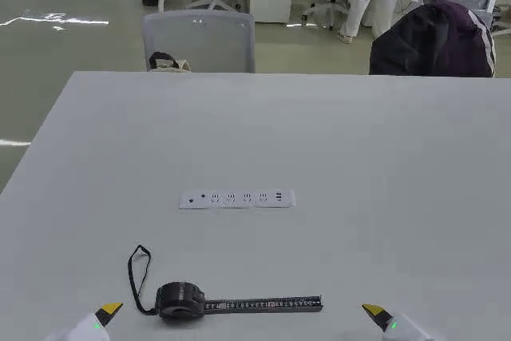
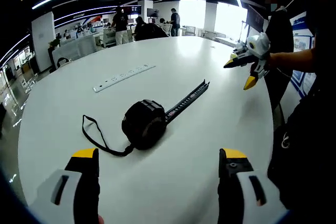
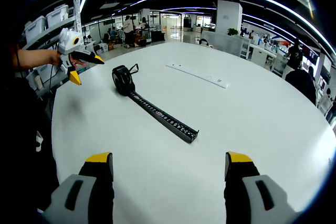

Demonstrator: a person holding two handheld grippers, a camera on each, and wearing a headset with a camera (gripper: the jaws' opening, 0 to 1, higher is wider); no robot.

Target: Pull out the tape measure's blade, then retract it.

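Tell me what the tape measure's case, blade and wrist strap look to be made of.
Case: matte black, probably plastic or rubber-coated; dull, no glints.
Blade: thin flat strip lying straight, dark with pale printed marks; likely coated steel, not certain.
Wrist strap: thin black cord in a limp loop; likely woven fabric.

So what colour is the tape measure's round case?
Black. The tape measure's case shows best in the left gripper view.
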